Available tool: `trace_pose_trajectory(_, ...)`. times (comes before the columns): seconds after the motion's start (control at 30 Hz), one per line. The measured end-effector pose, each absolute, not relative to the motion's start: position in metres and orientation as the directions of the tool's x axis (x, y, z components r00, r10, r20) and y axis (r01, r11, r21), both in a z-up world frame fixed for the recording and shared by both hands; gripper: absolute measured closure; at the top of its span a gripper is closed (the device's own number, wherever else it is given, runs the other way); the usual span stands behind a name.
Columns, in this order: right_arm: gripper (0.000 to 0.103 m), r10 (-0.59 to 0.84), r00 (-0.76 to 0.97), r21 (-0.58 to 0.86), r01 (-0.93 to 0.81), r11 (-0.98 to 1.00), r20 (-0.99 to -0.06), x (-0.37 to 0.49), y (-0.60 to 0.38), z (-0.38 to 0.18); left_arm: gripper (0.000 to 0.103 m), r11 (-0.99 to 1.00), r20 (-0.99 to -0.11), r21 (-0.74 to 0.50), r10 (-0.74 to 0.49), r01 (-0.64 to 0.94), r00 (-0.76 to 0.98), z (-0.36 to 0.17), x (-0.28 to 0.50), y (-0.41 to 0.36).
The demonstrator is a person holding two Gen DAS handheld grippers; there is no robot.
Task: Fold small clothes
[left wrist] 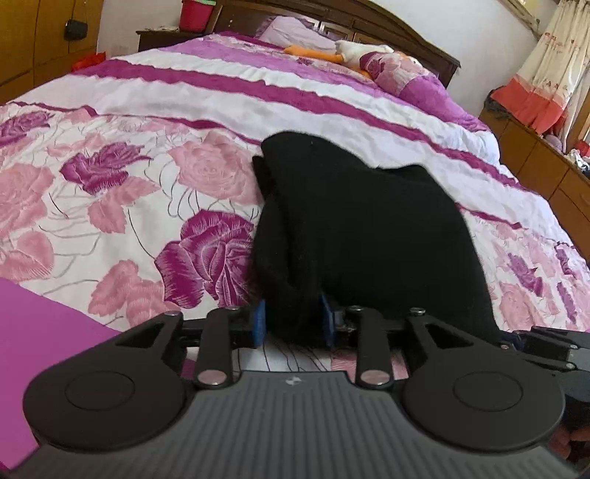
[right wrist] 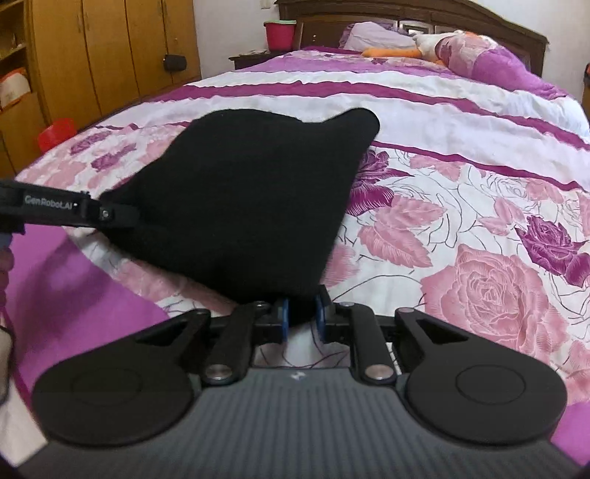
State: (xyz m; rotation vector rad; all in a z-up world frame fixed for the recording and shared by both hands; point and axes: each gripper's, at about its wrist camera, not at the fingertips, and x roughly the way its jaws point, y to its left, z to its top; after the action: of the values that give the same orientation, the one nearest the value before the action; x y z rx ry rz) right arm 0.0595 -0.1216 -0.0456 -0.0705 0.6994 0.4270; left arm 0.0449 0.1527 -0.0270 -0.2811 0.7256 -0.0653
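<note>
The garment (right wrist: 250, 199) lies on the bed (right wrist: 442, 121), with pillows (right wrist: 490, 62) behind it at the headboard (right wrist: 405, 11).

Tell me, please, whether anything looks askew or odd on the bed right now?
Nothing stands out: the black garment is pinched by the left gripper and the right gripper above the floral bedspread.

The garment (right wrist: 250, 199) is matt black knit cloth, fuzzy and soft-looking. The bedspread (left wrist: 155, 121) is printed cotton-like cloth, matt and lightly wrinkled. Each hand-held gripper, left (left wrist: 294, 322) and right (right wrist: 301, 318), is matt black plastic with a ribbed grey base, shiny metal pins and blue pads (left wrist: 260, 324). The headboard (right wrist: 442, 14) is dark, faintly glossy wood.
</note>
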Motion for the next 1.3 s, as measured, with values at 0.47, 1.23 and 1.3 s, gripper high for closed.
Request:
trace_pose_trajectory(0.47, 0.046, 0.481, 0.724, 0.374, -0.322, 0.87, -0.495, 0.061, -0.17, -0.01, 0.031, 0.957, -0.617, -0.275, -0.105, -0.089, 0.78, 0.011, 0.058, 0.165)
trace_pose_trajectory(1.23, 0.027, 0.63, 0.618, 0.608, -0.29, 0.739, -0.471, 0.155, -0.154, -0.074, 0.026, 0.929, -0.639, -0.37, -0.246, -0.01, 0.728, -0.043, 0.122, 0.17)
trace_pose_trajectory(1.3, 0.027, 0.637, 0.61, 0.612, -0.295, 0.734, -0.471, 0.155, -0.155, -0.073, 0.026, 0.922, -0.627, -0.386, -0.266, 0.004, 0.732, -0.045, 0.123, 0.169)
